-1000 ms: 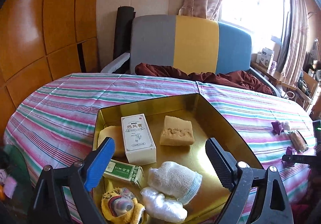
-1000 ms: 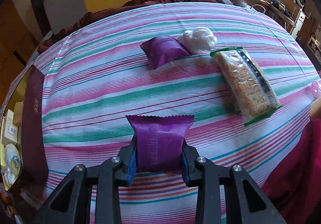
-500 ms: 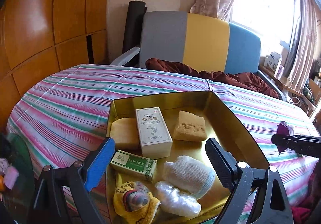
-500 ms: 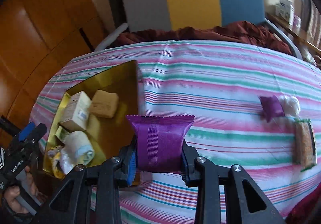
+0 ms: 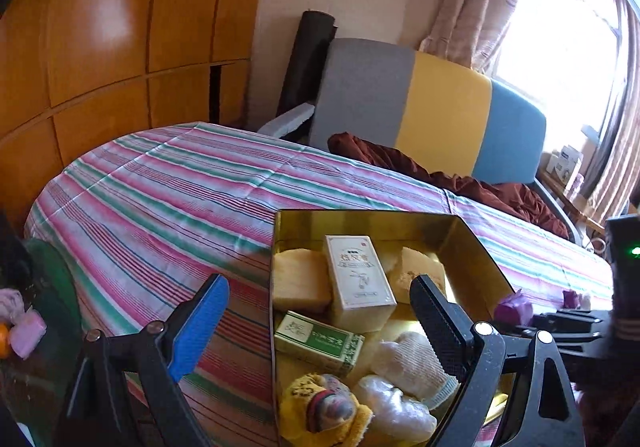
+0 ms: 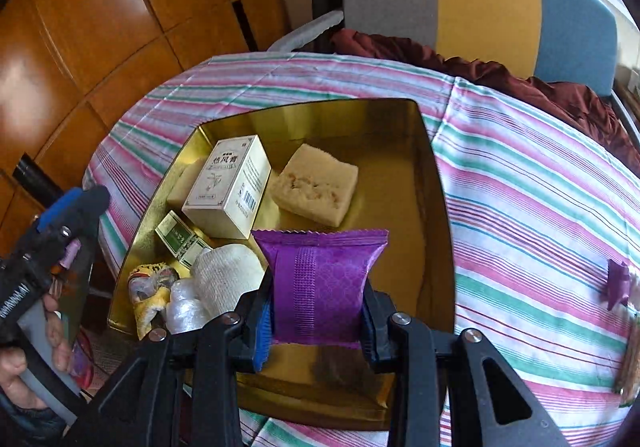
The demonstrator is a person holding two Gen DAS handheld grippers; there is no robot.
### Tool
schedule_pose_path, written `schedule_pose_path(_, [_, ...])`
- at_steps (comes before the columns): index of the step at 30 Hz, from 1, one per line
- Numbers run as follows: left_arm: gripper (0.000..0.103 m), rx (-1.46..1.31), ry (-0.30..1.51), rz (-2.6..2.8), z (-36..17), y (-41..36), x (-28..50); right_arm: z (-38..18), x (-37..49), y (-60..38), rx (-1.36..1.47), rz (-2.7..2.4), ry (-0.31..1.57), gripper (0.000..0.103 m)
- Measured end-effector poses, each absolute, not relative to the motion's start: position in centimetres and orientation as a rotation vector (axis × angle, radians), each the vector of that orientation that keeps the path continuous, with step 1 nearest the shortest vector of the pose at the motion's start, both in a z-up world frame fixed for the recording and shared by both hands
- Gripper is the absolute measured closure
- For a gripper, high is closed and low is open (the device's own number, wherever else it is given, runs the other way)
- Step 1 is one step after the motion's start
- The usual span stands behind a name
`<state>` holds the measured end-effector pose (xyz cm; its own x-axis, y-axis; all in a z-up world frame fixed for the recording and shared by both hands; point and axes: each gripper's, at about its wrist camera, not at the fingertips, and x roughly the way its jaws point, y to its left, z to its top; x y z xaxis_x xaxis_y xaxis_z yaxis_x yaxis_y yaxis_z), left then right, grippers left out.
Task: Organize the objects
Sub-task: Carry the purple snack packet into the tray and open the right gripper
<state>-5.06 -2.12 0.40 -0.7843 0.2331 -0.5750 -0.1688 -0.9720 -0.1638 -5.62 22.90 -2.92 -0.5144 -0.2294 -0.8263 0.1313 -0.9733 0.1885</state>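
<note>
My right gripper point(image 6: 318, 321) is shut on a purple snack packet point(image 6: 320, 283) and holds it above the near right part of the gold tray point(image 6: 436, 207). The packet also shows in the left wrist view point(image 5: 512, 307) at the tray's right rim. The tray holds a cream box point(image 6: 228, 187), a yellow sponge point(image 6: 316, 185), a green box point(image 6: 180, 239), a white sock point(image 6: 226, 277), a clear plastic wad point(image 6: 184, 307) and a yellow toy point(image 6: 150, 295). My left gripper point(image 5: 320, 323) is open and empty at the tray's near left.
A second purple packet point(image 6: 618, 283) and a biscuit pack point(image 6: 630, 363) lie on the striped tablecloth point(image 6: 540, 207) at the right. A grey, yellow and blue sofa point(image 5: 432, 111) with a maroon cloth point(image 5: 460, 179) stands behind the table. Wooden panels point(image 5: 100, 47) are at the left.
My right gripper has carried the purple packet leftward from above the tablecloth to above the tray. My left gripper has shifted left, so the tray sits further right in its view.
</note>
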Motion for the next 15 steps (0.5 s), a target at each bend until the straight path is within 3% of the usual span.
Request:
schedule_pose_path(11, [0.008,-0.906,-0.200,2.824,0.7,-3.9,-5.1,-6.4,-10.2,20.1,1.561,-2.525,-0.082,0.067])
schedule_pose_path(15, [0.008,-0.925,-0.194,2.814,0.3,-4.0,-5.2,-7.4,-11.2,19.5,1.570,-2.475,-0.148,0.064])
